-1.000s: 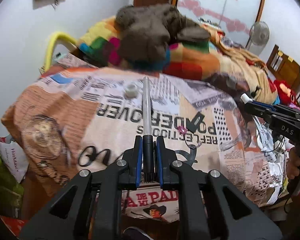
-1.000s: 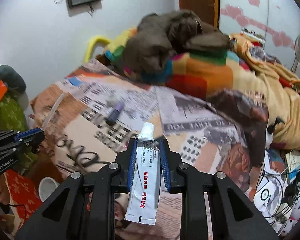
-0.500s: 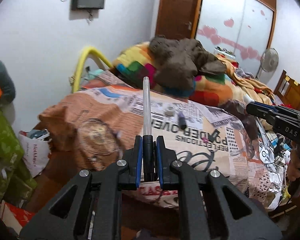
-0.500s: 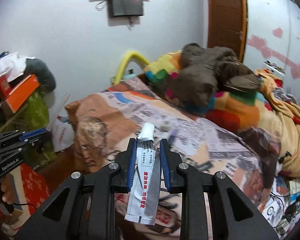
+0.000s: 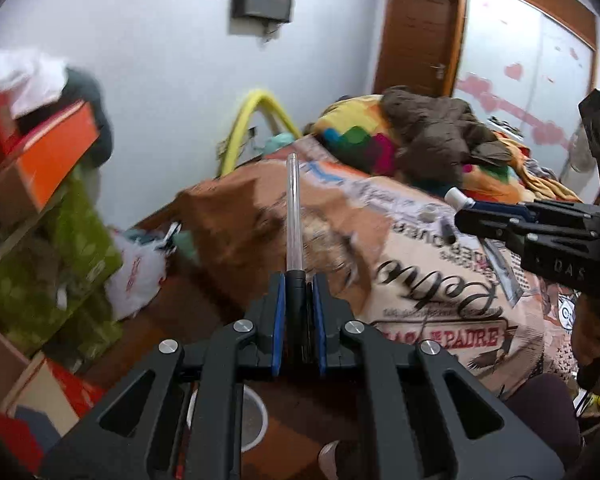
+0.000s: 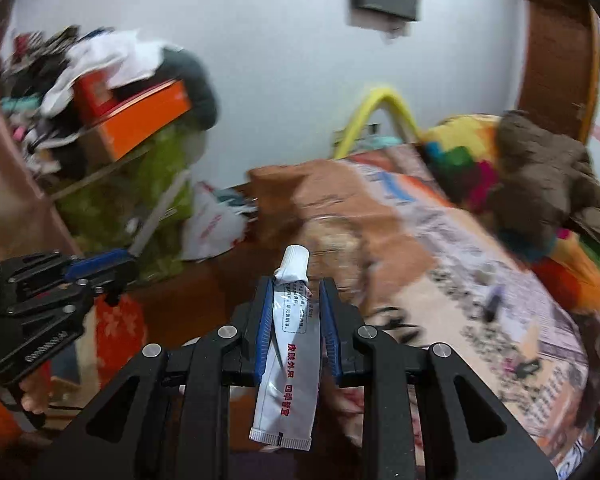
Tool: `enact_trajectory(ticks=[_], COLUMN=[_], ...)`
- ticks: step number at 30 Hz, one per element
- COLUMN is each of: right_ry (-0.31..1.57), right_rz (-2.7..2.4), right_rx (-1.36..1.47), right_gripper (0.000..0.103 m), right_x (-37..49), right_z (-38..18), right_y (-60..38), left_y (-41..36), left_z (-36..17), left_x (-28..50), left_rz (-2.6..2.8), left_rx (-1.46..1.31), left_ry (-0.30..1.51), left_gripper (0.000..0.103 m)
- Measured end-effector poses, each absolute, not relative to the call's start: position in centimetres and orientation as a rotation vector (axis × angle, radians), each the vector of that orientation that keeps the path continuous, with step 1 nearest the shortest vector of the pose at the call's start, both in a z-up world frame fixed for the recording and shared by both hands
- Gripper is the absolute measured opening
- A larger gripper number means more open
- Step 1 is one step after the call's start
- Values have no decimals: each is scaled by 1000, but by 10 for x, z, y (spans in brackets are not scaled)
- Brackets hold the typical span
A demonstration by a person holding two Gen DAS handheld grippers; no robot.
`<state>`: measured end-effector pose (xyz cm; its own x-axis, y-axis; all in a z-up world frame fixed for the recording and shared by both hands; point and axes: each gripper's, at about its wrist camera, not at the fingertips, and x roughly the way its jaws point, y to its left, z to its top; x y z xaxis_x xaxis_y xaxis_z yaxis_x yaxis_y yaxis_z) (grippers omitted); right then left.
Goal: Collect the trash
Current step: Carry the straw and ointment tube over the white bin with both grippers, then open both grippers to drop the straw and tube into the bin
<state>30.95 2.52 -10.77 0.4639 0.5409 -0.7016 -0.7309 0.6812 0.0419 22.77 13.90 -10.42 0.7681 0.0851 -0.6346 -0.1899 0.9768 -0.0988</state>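
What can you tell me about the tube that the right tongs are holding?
The tube is a small, flat, silvery-white squeeze tube with a white screw cap at its far end and a crimped tail toward the camera. It looks like soft metal or laminate, creased near the neck. Red and dark printed characters run along it. The right tongs grip it by its edges, between blue pads. Nothing else touches it.
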Motion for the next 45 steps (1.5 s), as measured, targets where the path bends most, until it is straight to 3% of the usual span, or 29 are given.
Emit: enact_trajectory(ticks=[14,27,36,39,41,45], right_ry=[890,1090,1214,1265,1288,1279], right_rz=[1009,1028,999,996,989,953], right_rx=[-346,-415,-429,-422,-410,-432], right_gripper=[21,21,22,30,42,43], right_x=[264,265,283,291,295,298], right_z=[-164,-251,-301,-312,-316,-320], right_y=[142,197,219,225,226,224], left_y=[245,270,277,281,282,282], left_z=[-192,-298,-342,-354,-359,-367], left_x=[172,171,179,180,181,187], left_rz=[350,401,403,401,399,385], left_rx=[-297,-373,-426,-457,-462,-474], left_ry=[806,990,1081,1101,1113,1135], left_gripper=[12,12,12,12,12,12])
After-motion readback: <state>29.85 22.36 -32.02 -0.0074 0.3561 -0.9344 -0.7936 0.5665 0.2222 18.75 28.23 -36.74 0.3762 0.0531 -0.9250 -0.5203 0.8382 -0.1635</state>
